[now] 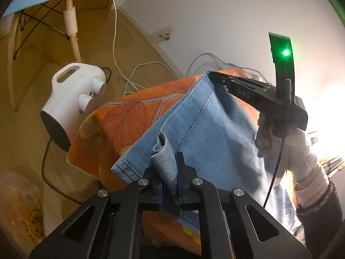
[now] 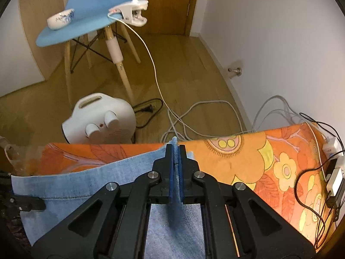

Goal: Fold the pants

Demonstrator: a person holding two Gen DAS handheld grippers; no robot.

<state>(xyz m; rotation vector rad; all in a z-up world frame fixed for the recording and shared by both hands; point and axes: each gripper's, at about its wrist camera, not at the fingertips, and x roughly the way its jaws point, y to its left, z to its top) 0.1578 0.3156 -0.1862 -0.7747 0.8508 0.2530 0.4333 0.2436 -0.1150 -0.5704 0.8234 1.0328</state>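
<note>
Currently: light-blue denim pants [image 1: 207,133] lying on orange floral cloth [image 1: 129,116] over table, near its far edge. Left gripper [image 1: 170,172] clamped on bunched denim fold at hem. Right gripper [image 2: 177,164] pinched tight on pants corner at cloth's far edge; gloved hand [image 1: 286,149] holding it. White fan heater [image 2: 101,120] on wooden floor beyond, blue chair [image 2: 90,17] behind.

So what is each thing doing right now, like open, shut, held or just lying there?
Left gripper: shut on a bunched fold of the jeans.
Right gripper: shut on the jeans' edge.
Jeans: spread on the orange cloth, pinched at two spots.
Heater: standing on the floor, plug lying loose.
</note>
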